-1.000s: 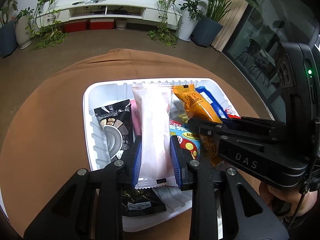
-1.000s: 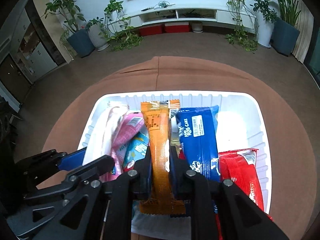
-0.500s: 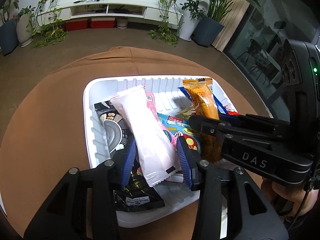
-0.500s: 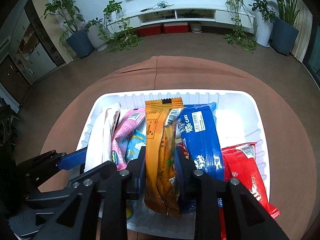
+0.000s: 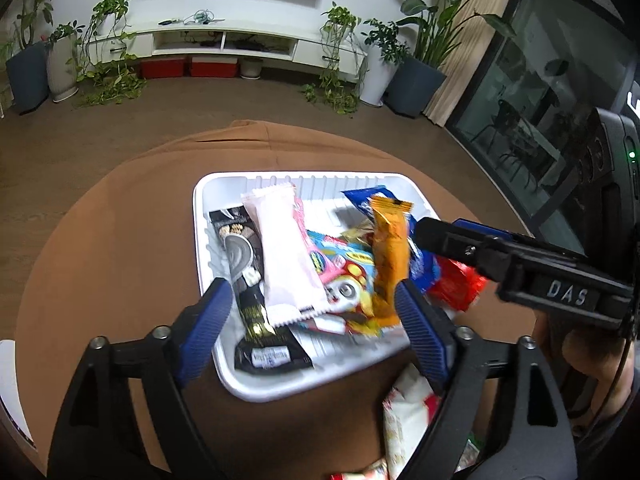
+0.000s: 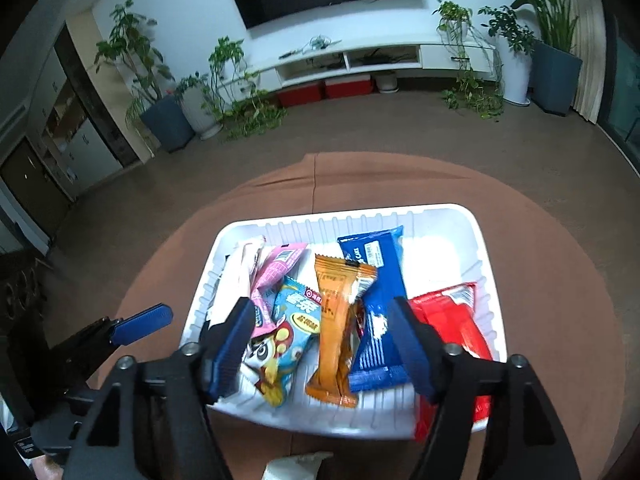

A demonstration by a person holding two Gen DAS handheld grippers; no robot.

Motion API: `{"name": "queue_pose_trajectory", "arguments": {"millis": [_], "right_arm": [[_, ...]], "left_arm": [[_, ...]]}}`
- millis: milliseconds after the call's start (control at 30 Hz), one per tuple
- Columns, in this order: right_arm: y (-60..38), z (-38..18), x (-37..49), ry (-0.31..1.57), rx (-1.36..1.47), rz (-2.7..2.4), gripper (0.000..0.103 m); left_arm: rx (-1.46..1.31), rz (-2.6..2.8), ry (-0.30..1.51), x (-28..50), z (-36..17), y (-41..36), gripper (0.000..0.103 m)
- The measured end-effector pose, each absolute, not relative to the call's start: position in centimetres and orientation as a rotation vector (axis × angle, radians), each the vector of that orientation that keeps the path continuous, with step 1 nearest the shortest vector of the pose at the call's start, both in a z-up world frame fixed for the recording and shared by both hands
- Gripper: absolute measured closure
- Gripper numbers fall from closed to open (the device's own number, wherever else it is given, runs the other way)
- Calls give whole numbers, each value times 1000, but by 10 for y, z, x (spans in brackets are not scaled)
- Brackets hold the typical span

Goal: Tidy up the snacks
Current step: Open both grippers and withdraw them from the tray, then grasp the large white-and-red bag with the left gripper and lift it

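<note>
A living room with potted plants and a low white TV shelf lies behind a round surface (image 5: 120,240) under a brown cloth. On it sits a white tray (image 5: 320,184) full of snack packs.

The left tool (image 5: 316,332) is opening, its blue pads wide apart and holding nothing; the pale pink pack (image 5: 288,256) lies free between and beyond them. The right tool (image 6: 320,356) is opening too, empty, with the orange pack (image 6: 336,320) lying loose between its pads.

Both packs lie lengthwise in the tray, long axes running from the near rim toward the far rim. The pink one leans a little leftward at its far end; the orange one rests partly on the blue pack (image 6: 376,296).

To finish the release cleanly, I judge each tool should lift straight away with pads clear, so that no wrapper edge snags and drags a pack askew. More packs (image 5: 408,412) wait on the cloth near the tray.
</note>
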State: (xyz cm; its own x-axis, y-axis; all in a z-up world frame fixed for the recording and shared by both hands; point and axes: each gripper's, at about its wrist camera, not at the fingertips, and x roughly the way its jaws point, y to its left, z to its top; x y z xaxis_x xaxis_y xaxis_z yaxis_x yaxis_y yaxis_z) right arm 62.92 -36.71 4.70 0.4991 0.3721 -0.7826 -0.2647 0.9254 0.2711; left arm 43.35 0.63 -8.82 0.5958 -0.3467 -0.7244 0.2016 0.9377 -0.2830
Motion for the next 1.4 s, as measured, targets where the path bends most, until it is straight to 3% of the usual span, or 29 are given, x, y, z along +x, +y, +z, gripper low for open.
{"name": "queue_pose_trajectory", "arguments": {"millis": [133, 300, 633, 867, 1167, 1300, 1400], "right_arm": [[-391, 54, 602, 946, 182, 393, 25], [-430, 47, 554, 921, 268, 374, 17], [-485, 6, 441, 957, 397, 315, 16], [-488, -6, 416, 974, 391, 311, 16], [-486, -10, 407, 967, 380, 329, 16], [-488, -11, 406, 963, 380, 330, 16], [-489, -12, 406, 960, 381, 329, 16]], "left_arm": [[-183, -332, 869, 403, -85, 8, 7], [-190, -345, 880, 364, -90, 5, 4], [-120, -389, 991, 312, -120, -33, 3], [35, -358, 1033, 314, -131, -74, 4], [90, -330, 1077, 329, -145, -92, 25], [83, -360, 1087, 333, -148, -96, 49], [84, -367, 1087, 334, -148, -99, 52]]}}
